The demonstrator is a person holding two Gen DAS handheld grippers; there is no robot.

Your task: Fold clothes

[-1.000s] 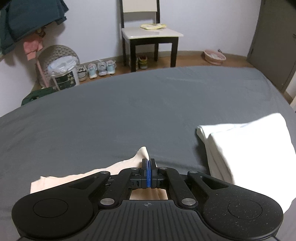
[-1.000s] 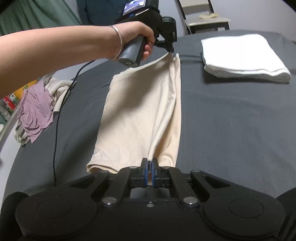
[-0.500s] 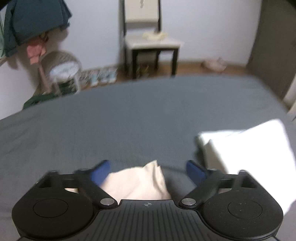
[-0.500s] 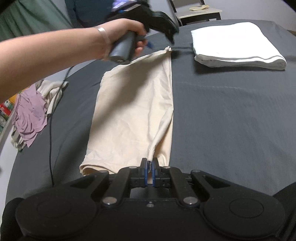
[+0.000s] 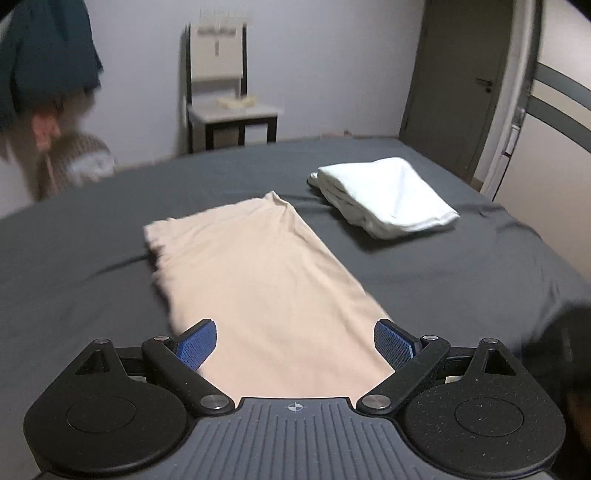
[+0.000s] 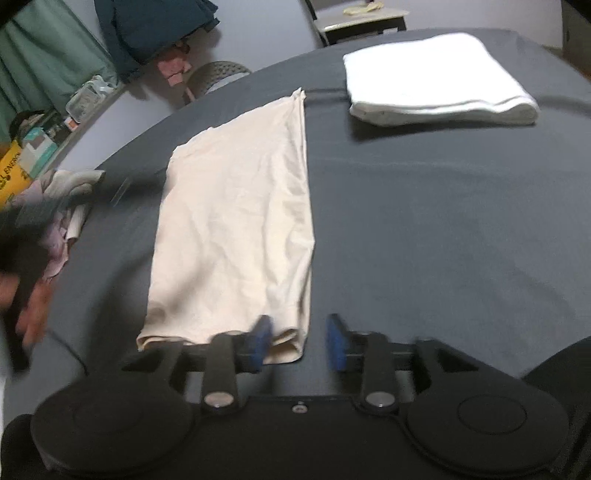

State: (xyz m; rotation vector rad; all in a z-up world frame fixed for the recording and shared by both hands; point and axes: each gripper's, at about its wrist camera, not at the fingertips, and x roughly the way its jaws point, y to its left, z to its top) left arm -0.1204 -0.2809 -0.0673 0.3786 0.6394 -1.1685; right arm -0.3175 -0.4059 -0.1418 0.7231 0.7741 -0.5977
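A cream garment [image 5: 258, 280] lies flat as a long folded strip on the dark grey bed [image 5: 461, 280]; it also shows in the right wrist view [image 6: 236, 221]. My left gripper [image 5: 294, 345] is open and empty, hovering over the strip's near end. My right gripper [image 6: 300, 341] is open and empty, its jaws apart at the strip's near right corner. A folded white garment [image 5: 388, 195] lies beyond the strip to the right, and shows in the right wrist view [image 6: 436, 77] too.
A pile of unfolded clothes [image 6: 59, 214] lies at the bed's left edge. A chair [image 5: 229, 107] stands against the far wall, a door [image 5: 461, 85] at the right. Dark clothes [image 6: 155, 26] hang at the left. Cluttered shelves [image 6: 29, 151] stand beyond the bed.
Both grippers opened and let go of the cream garment, which now lies flat. The left gripper pulled back from the far corner to the near end.
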